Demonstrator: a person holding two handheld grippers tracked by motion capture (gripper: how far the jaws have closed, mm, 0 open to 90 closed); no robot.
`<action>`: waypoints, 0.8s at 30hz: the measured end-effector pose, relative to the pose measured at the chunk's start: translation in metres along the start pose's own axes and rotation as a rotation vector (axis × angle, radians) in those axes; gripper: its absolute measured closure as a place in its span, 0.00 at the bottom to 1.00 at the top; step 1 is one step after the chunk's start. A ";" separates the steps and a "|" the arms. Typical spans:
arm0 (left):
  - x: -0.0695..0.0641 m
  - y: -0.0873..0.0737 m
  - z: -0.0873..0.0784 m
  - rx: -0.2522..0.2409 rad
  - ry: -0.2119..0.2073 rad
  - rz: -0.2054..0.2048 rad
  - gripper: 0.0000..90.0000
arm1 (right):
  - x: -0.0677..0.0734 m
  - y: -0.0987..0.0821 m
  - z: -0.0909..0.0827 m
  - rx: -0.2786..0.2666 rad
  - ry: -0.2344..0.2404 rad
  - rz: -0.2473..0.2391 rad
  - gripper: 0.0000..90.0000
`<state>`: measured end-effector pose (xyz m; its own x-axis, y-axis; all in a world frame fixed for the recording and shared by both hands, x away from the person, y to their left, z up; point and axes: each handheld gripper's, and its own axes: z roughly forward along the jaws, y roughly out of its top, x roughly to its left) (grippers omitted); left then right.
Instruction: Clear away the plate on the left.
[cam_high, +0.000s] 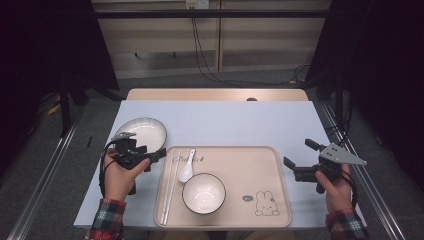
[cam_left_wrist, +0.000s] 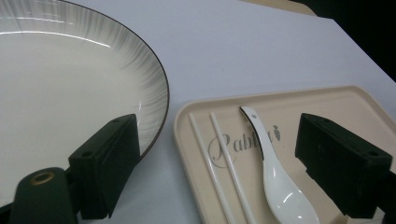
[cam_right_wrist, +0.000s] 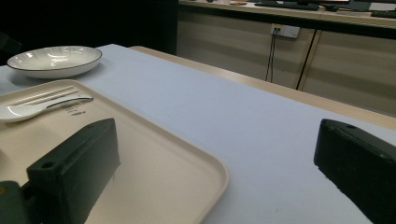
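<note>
Left gripper (cam_high: 150, 156), left of centre in the high view, sits in a hand (cam_high: 121, 176) that comes up from the bottom left with its plaid cuff at the frame edge. It points right toward the tray (cam_high: 280, 200), jaws spread wide and nothing between them. In the left gripper view one jaw stands over the plate (cam_left_wrist: 70, 74) rim at lower left, the other over the tray at the right edge; spoon (cam_left_wrist: 275, 182) and chopsticks (cam_left_wrist: 219, 163) lie in the gap beyond, untouched.

Right gripper (cam_high: 300, 159), right side of the high view, is held level by a hand (cam_high: 337, 190) at lower right and points left at the tray's right edge. Its jaws are also apart and empty. In the right gripper view one jaw is over the tray corner (cam_right_wrist: 205, 172), the other over bare table (cam_right_wrist: 261, 140).

The plate (cam_high: 142, 131) sits upper left of the tray, just beside its corner and not touching. On the tray, chopsticks (cam_high: 171, 185) run along the left edge, the spoon (cam_high: 187, 167) is just right of them, and the bowl (cam_high: 203, 194) is below the spoon. The right half of the tray is open apart from a printed rabbit. Wide bare table (cam_high: 225, 125) lies above the tray, with a narrow strip on each side.
</note>
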<state>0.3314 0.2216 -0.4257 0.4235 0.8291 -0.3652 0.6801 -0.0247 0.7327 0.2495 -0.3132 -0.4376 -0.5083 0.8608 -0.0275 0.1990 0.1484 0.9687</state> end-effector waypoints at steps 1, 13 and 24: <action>0.001 0.000 0.000 -0.004 0.007 0.002 0.16 | 0.000 0.000 0.000 0.000 0.000 0.002 0.00; 0.022 -0.001 -0.003 0.010 0.068 -0.034 0.15 | 0.001 0.000 0.000 0.001 0.006 0.004 0.00; 0.046 -0.005 -0.008 0.007 0.127 -0.082 0.15 | 0.001 0.000 0.000 0.001 0.008 0.006 0.00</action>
<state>0.3427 0.2646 -0.4415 0.2872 0.8924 -0.3480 0.7136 0.0429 0.6992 0.2492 -0.3122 -0.4376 -0.5138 0.8577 -0.0192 0.2030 0.1433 0.9686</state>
